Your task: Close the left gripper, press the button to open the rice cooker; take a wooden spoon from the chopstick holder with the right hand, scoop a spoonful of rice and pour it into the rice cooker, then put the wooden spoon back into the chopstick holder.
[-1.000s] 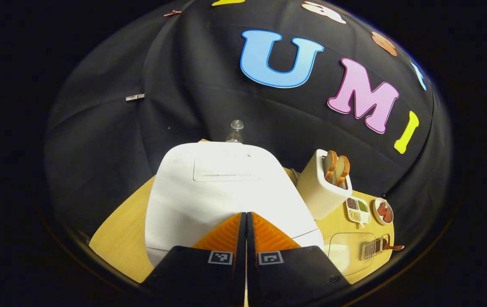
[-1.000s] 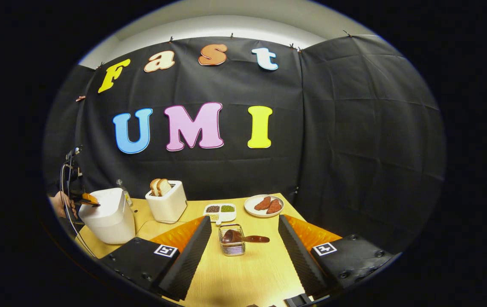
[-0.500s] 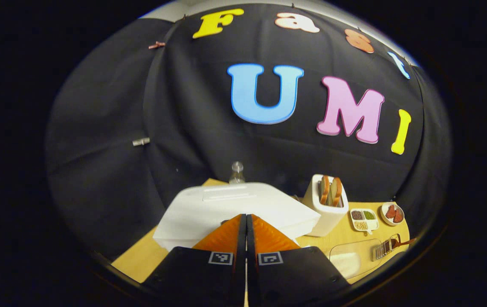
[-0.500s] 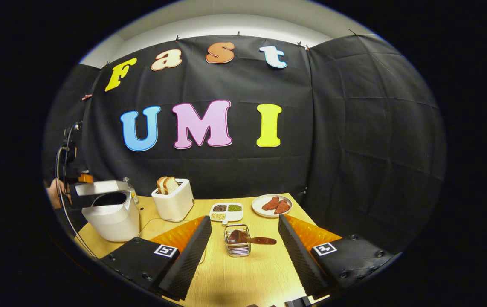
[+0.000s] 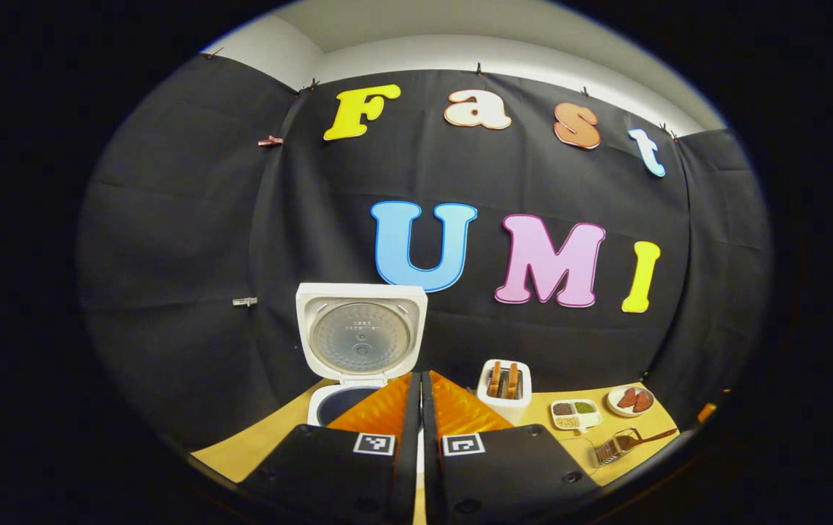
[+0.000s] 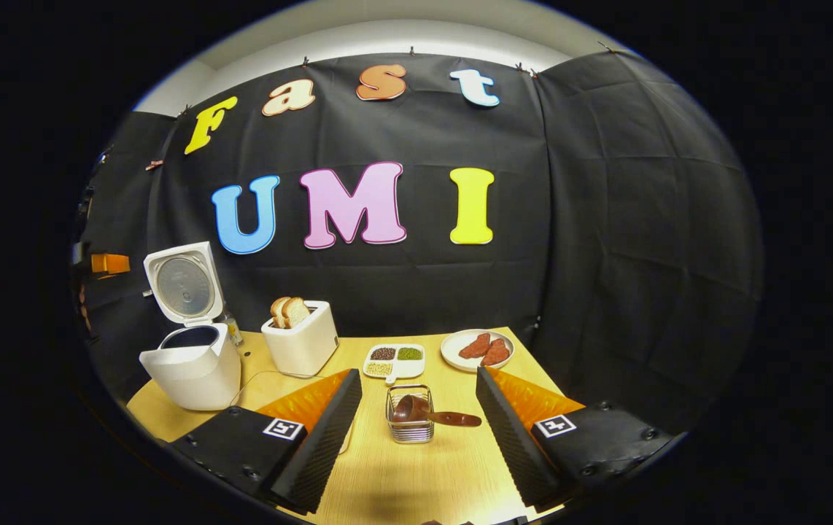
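Note:
The white rice cooker (image 5: 340, 402) stands open on the wooden table, its lid (image 5: 362, 339) upright, the dark pot showing. My left gripper (image 5: 420, 376) is shut with nothing between its fingers, held back from the cooker's front. In the right gripper view the cooker (image 6: 190, 368) sits at the far left, with the left gripper (image 6: 110, 264) beside its raised lid. The wire chopstick holder (image 6: 409, 430) holds a wooden spoon (image 6: 431, 415), its handle pointing right. My right gripper (image 6: 417, 373) is open, just short of the holder, which lies between its fingers.
A white toaster (image 6: 301, 341) with bread slices stands right of the cooker. Behind the holder are a divided dish of seeds (image 6: 394, 360) and a plate of meat slices (image 6: 476, 348). A clear bottle (image 6: 233, 332) stands behind the cooker. The table's right edge meets the black cloth.
The cooker's lid has swung from shut to fully upright. My left gripper, still shut, has lifted off the cooker and drawn back. The right gripper has barely moved.

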`<state>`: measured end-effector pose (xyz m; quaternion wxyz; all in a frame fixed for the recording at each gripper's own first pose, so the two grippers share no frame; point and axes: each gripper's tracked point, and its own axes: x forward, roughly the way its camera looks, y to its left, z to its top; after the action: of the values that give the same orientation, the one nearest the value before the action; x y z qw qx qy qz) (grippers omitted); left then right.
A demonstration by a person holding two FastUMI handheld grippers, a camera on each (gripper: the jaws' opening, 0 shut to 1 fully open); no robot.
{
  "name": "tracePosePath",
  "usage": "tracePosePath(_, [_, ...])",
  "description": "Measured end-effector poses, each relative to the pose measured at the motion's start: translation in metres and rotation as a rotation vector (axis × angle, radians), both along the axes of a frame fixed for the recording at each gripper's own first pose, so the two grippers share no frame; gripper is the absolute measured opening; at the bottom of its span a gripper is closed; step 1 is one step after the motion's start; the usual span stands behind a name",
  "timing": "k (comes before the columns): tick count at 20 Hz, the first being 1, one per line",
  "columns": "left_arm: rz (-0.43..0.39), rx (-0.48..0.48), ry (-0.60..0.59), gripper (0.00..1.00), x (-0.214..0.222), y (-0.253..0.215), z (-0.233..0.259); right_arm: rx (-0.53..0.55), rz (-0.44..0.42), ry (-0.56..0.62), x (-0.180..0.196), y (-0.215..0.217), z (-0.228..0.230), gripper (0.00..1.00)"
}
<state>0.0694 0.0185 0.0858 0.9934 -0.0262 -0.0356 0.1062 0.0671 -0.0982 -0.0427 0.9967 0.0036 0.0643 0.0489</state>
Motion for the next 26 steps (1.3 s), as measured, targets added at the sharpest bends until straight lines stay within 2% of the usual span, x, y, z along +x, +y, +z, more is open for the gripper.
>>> tracePosePath(1, [-0.002,0.005,-0.002,0.12,-0.006,-0.008,-0.002,0.015,0.006,0.019,0.002,-0.001,-0.008,0.99])
tracePosePath(2, [-0.005,0.013,-0.002,0.18,-0.011,-0.016,-0.002,0.031,0.011,0.034,0.002,-0.001,-0.015,0.99])
tracePosePath(6, [-0.04,0.016,-0.014,0.94,-0.022,-0.052,-0.008,0.067,0.014,0.075,0.011,-0.013,-0.043,0.98])
tracePosePath(7, [-0.045,0.002,-0.007,0.98,-0.021,-0.061,-0.013,0.076,0.016,0.085,0.014,-0.016,-0.052,0.98])
tracePosePath(15, [-0.021,0.002,0.07,0.95,-0.022,-0.104,-0.055,0.204,-0.033,0.171,0.048,-0.048,-0.119,0.99])
tracePosePath(23, [-0.025,0.069,0.191,0.96,-0.02,-0.129,-0.087,0.312,-0.026,0.151,0.1,-0.035,-0.142,0.99])
tracePosePath(26, [-0.031,0.085,0.213,0.96,-0.016,-0.136,-0.089,0.341,-0.017,0.148,0.12,-0.021,-0.147,0.95])
